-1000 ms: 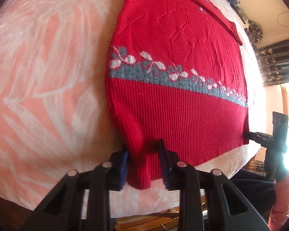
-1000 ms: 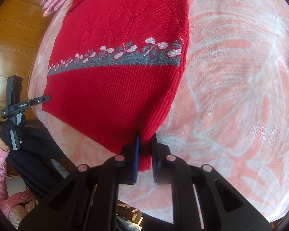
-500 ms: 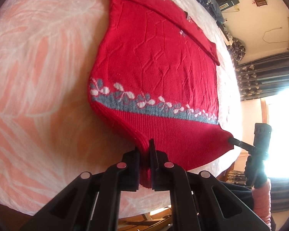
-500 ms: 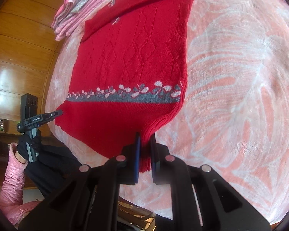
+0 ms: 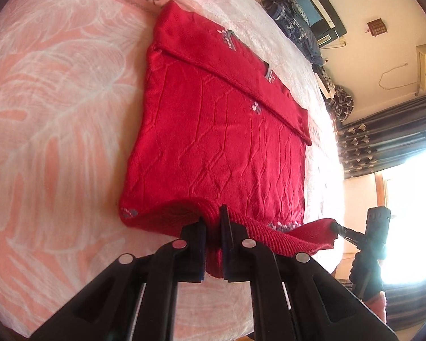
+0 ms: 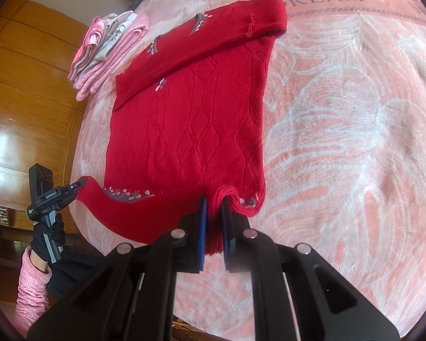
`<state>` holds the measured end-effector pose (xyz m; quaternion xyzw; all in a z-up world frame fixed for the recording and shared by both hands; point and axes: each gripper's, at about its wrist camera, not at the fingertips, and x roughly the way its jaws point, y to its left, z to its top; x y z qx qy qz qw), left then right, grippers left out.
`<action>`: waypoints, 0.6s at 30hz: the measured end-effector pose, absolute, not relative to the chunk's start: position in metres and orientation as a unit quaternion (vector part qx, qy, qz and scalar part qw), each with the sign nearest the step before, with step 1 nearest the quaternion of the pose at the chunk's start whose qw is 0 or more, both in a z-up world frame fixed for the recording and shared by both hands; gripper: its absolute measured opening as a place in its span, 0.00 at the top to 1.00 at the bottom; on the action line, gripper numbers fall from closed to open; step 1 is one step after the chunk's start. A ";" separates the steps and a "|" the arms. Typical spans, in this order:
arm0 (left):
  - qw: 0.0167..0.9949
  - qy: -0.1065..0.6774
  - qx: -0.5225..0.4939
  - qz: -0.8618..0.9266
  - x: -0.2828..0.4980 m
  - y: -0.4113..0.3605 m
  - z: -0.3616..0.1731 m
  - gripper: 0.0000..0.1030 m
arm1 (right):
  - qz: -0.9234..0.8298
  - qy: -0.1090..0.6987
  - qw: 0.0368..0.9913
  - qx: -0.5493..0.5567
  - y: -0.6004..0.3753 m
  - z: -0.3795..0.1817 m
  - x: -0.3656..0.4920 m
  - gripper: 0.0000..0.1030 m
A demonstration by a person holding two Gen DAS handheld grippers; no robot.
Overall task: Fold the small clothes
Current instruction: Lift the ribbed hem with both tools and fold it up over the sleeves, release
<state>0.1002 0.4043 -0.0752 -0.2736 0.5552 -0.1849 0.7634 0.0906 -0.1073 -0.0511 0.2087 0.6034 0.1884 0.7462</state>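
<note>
Left tongs (image 5: 212, 237) and right tongs (image 6: 213, 227) each clench one corner of the red sweater's (image 5: 218, 142) hem, lifted off the pink blanket (image 6: 340, 142), with folded pink clothes (image 6: 110, 48) beyond the sweater.

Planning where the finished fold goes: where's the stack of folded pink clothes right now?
In the right wrist view, the stack of folded pink clothes sits upper left on the pink leaf-print blanket, just beyond the red sweater.

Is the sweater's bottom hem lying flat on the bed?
No: both grippers, left and right, hold the red sweater's hem raised.
</note>
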 end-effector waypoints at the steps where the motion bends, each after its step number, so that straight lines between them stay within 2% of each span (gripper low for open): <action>1: 0.765 0.553 -0.274 -0.182 0.106 0.406 -0.075 0.93 | 0.185 0.604 0.747 0.208 -0.107 -0.051 0.096 0.93; 18: 0.805 0.499 -0.283 -0.151 0.220 0.405 -0.071 0.93 | 0.173 0.579 0.760 0.238 -0.096 -0.065 0.242 0.93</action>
